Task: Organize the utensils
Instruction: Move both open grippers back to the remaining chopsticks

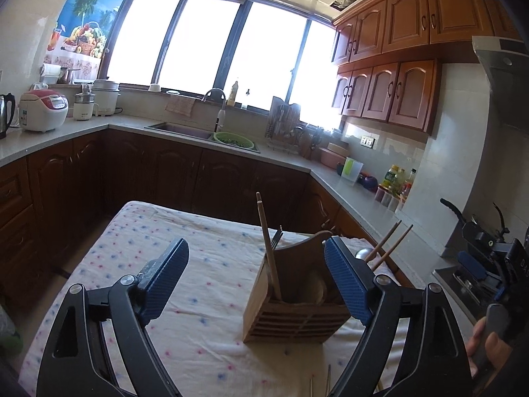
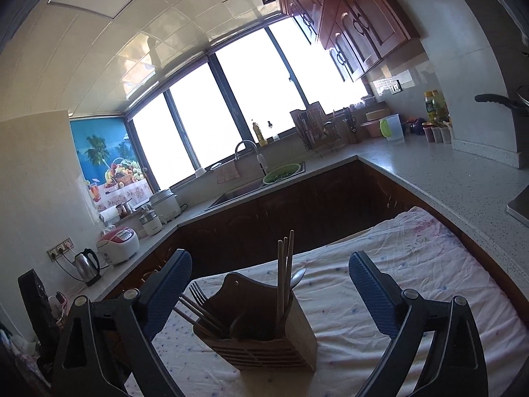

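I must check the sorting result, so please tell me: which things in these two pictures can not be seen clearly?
- Holder inside: left view, its own walls and the dark hide the utensils' lower ends.
- Spoon: left view, the left tool's finger covers most of it.
- Thin sticks on the cloth: left view, cut off by the bottom edge.
- Fork: right view, small and dark; its handle is hidden.
- Right tool: its fingertips hold nothing.

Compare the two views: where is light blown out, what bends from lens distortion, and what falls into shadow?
Left wrist view: the window is pure white glare, the worktop edges curve, and the lower cabinets sit dark. Right wrist view: the same window is blown out, the whole room tilts and bows, and the inside of the holder is shadowed. Both stay fairly sharp.
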Motion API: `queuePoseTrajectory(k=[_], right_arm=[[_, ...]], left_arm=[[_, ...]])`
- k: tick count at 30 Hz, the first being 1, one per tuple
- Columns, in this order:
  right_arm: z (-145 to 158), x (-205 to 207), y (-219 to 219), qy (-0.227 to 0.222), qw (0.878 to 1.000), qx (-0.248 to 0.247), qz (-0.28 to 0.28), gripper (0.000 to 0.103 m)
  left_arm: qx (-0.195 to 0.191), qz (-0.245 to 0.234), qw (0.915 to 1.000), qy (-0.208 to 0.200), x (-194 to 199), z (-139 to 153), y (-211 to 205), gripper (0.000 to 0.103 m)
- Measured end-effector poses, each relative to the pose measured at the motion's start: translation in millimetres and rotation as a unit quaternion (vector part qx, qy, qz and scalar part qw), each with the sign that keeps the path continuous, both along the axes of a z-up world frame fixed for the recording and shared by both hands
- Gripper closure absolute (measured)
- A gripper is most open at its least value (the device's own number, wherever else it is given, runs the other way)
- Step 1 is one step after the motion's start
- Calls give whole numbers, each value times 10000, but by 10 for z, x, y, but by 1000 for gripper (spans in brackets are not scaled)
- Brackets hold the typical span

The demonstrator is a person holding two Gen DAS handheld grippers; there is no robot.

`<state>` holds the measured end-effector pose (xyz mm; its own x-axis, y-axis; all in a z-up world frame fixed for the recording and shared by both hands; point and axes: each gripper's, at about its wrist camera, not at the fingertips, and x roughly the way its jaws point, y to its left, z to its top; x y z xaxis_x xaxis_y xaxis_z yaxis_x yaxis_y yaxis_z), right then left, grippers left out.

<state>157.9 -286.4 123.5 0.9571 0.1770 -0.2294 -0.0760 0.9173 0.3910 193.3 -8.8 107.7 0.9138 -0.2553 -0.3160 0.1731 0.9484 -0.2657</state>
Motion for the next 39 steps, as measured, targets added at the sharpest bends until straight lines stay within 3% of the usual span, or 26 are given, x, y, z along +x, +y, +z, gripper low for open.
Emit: queuePoseTrajectory(k=[21,39], right_arm=[[-416,-1031,-165,519,9979,-210,-319,5],[-1012,-1225,-257,1200,9918,-209,-397,5]], left_arm=[[231,-71,9986,463,-789,-390,-25,14],[603,-315,9906,1188,-816,-825,-242,14]])
